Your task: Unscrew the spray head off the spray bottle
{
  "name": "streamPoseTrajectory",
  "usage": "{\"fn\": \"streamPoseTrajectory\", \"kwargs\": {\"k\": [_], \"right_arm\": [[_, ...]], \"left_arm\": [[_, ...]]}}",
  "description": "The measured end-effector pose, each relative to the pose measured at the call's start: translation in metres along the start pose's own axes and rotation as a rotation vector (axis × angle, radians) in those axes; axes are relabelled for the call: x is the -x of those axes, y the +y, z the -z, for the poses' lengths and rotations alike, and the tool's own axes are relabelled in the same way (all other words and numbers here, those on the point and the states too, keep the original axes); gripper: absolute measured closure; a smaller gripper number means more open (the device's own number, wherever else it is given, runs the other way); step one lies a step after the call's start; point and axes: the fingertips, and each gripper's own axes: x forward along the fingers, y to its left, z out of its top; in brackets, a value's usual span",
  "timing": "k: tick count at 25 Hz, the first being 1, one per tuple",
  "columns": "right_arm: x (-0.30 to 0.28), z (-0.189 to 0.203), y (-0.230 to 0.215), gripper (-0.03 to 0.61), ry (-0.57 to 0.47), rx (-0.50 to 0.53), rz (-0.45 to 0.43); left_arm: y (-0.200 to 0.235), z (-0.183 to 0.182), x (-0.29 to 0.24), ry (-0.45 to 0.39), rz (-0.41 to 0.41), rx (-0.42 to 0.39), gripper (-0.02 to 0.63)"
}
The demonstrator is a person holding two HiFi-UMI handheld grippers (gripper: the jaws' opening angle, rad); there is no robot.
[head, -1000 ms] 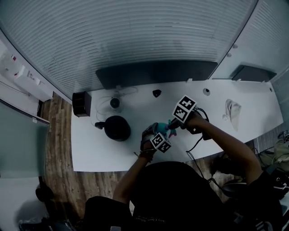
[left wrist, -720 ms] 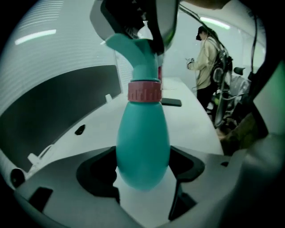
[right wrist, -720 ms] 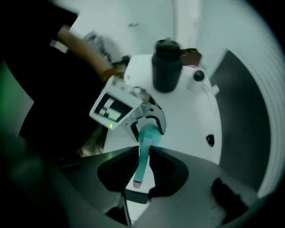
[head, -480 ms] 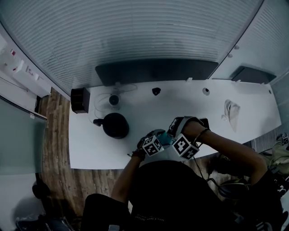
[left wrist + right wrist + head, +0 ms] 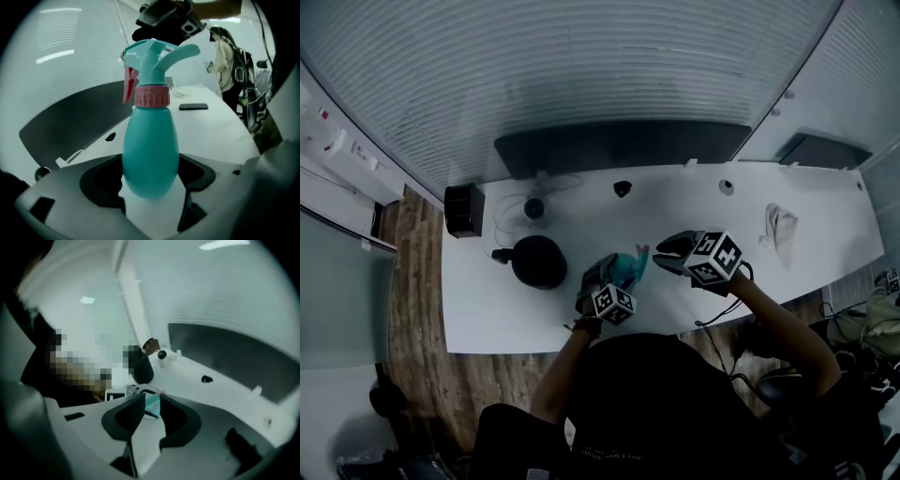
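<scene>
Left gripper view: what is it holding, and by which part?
The teal plastic spray bottle, gripped by the left gripper around its rounded lower body.

White table (image 5: 487,319) under my left gripper (image 5: 607,277). Near its left side sits a round black vessel (image 5: 534,262) with a short handle, kind unclear. Beyond that is a small round device (image 5: 534,208) on a looped white cable. A black box (image 5: 464,210) sits at the table's far left end. Ahead of the gripper, a long dark panel (image 5: 619,145) runs along the table's far edge, with a small dark knob (image 5: 622,188) just in front of it. Well off to the right lies a crumpled pale cloth (image 5: 782,231). Wood-plank floor (image 5: 412,281) shows past the table's left end.
</scene>
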Motion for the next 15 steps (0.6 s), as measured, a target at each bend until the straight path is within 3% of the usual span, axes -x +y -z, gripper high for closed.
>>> {"fn": "streamPoseTrajectory", "kwargs": {"k": [1, 3, 5, 9, 11, 15], "right_arm": [[0.000, 0.001, -0.003, 0.486, -0.052, -0.165, -0.035], [-0.005, 0.009, -0.008, 0.431, -0.091, -0.359, -0.050], [-0.013, 0.020, -0.013, 0.363, -0.089, -0.449, -0.025], [-0.033, 0.028, -0.014, 0.356, -0.083, -0.607, -0.081], [-0.041, 0.037, -0.008, 0.365, -0.007, -0.559, -0.094], [-0.040, 0.049, 0.000, 0.480, 0.168, -0.157, 0.007]], "left_arm": [[0.007, 0.000, -0.001, 0.039, -0.042, -0.026, 0.252], [0.013, -0.004, -0.002, 0.092, -0.076, -0.054, 0.252], [0.013, -0.008, -0.004, 0.107, -0.092, -0.077, 0.252], [0.003, -0.013, -0.010, 0.111, -0.101, -0.156, 0.252], [-0.005, -0.023, -0.007, 0.098, -0.057, -0.137, 0.252], [-0.022, -0.022, -0.006, 0.061, 0.058, -0.092, 0.252]]}}
